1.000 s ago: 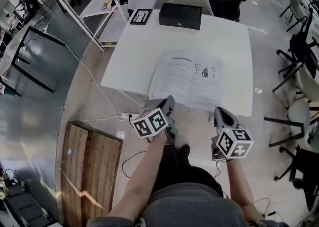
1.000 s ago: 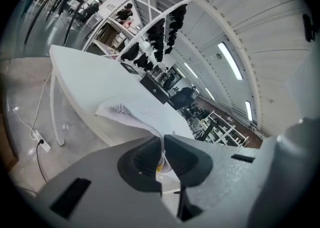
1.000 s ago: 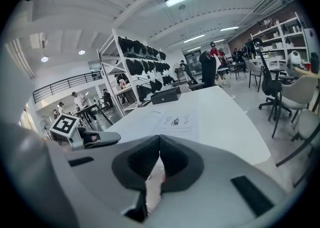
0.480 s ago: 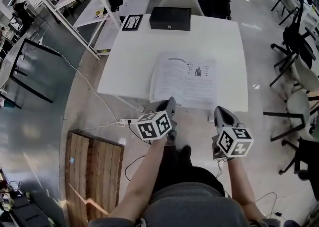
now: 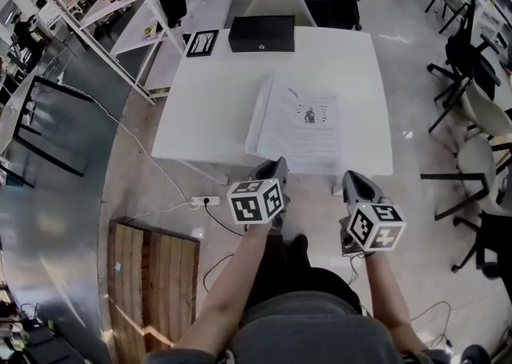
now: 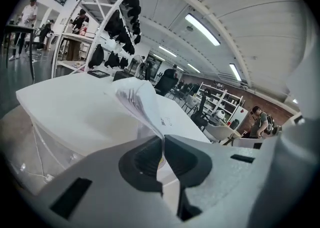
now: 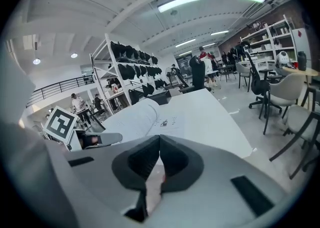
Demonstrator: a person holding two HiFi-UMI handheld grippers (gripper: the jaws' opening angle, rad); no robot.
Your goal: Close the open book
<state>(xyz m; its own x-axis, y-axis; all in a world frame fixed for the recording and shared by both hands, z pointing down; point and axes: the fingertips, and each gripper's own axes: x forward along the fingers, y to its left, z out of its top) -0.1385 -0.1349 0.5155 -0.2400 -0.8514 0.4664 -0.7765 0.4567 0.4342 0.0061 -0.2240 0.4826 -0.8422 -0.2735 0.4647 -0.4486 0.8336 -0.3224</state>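
Only the left gripper point(image 6: 163, 143)'s own view shows its jaws, which have just been closing, pinching the raised left page point(image 6: 136, 100) of the book point(image 5: 308, 126). The right gripper point(image 7: 159, 144), near the book, is closed and empty.

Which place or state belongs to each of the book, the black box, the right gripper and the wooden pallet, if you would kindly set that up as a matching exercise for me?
Column one
1. book
2. black box
3. right gripper
4. wooden pallet

Column two
A. lying on the floor
B. at the far edge of the table
C. jaws together, nothing between them
D. left-hand pages raised off the table

Pairs: 1-D, 2-B, 3-C, 4-A
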